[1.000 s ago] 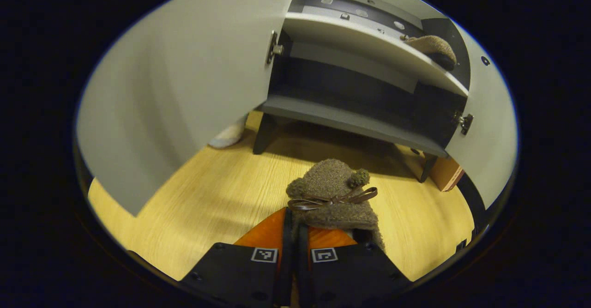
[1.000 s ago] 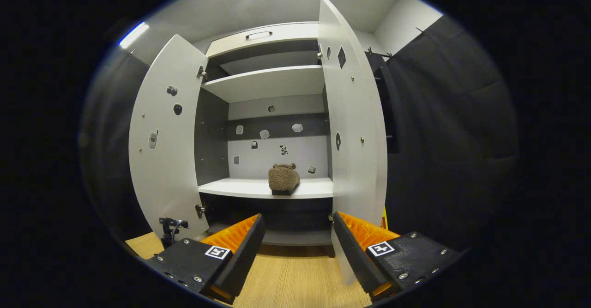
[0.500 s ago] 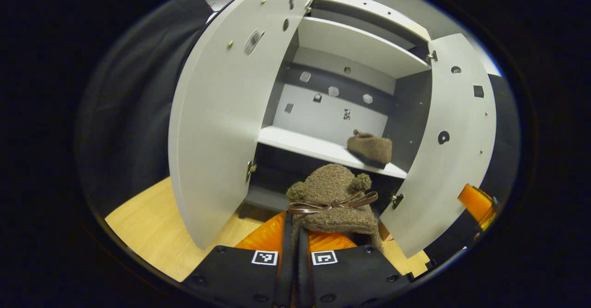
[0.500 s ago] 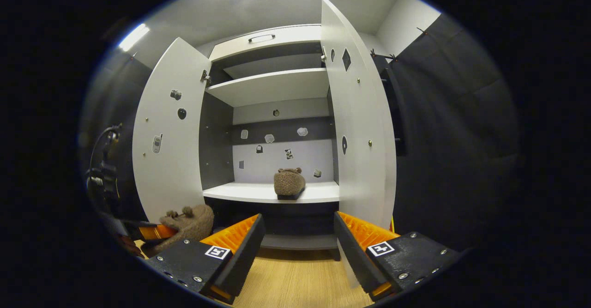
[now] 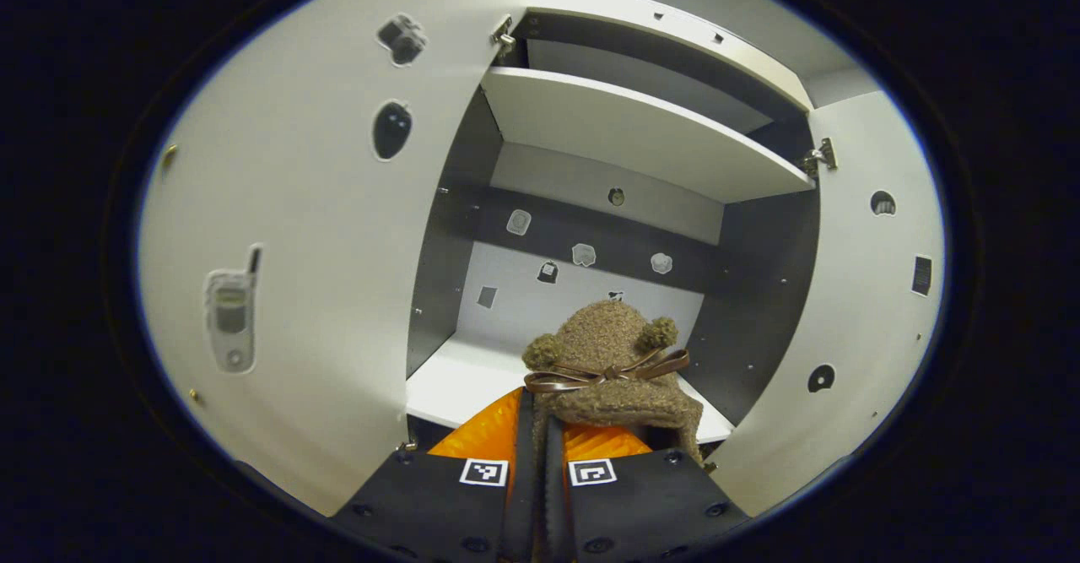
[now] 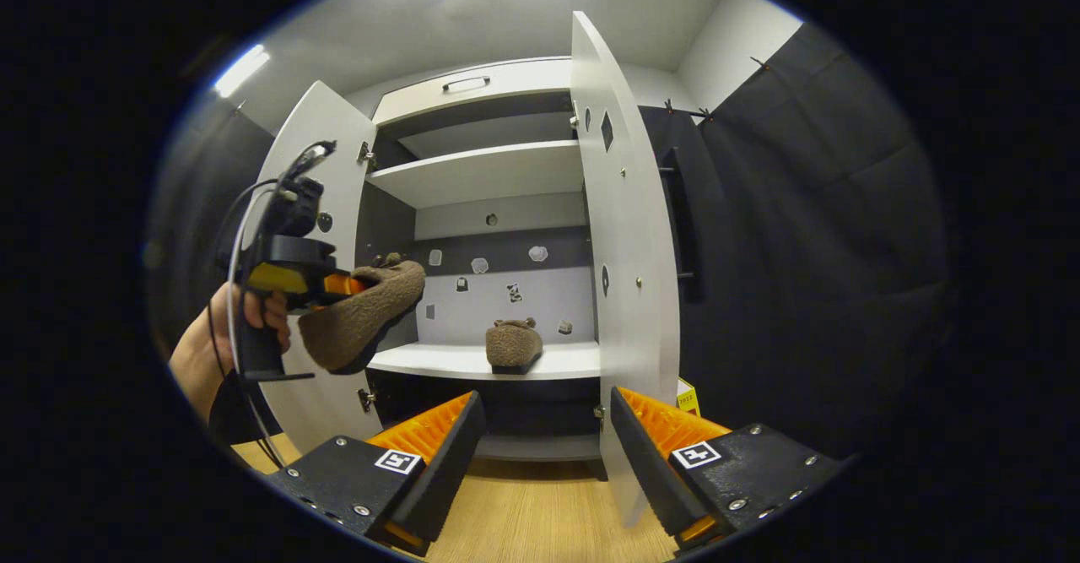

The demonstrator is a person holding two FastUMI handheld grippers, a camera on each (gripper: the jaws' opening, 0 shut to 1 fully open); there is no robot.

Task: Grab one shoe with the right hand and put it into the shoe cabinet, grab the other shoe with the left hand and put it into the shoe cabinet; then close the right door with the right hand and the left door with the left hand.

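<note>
My left gripper (image 5: 536, 415) is shut on a fuzzy brown slipper (image 5: 612, 365) with a ribbon bow, held up in front of the open shoe cabinet's middle shelf (image 5: 456, 377). In the right gripper view the same slipper (image 6: 363, 314) hangs from the left gripper (image 6: 333, 284), held by a hand (image 6: 215, 339) near the left door (image 6: 325, 200). The other brown slipper (image 6: 513, 345) rests on the middle shelf (image 6: 439, 360). My right gripper (image 6: 544, 441) stands open and empty, low in front of the cabinet.
Both cabinet doors stand open: the left door (image 5: 295, 234) close beside the held slipper, the right door (image 6: 629, 234) edge-on ahead of my right gripper. An upper shelf (image 6: 481, 170) sits above. Light wooden floor (image 6: 540, 516) lies below. Black cloth (image 6: 810, 234) hangs to the right.
My left gripper has lifted the slipper from near the floor up to the height of the middle shelf and closer to the cabinet opening. My right gripper has barely moved.
</note>
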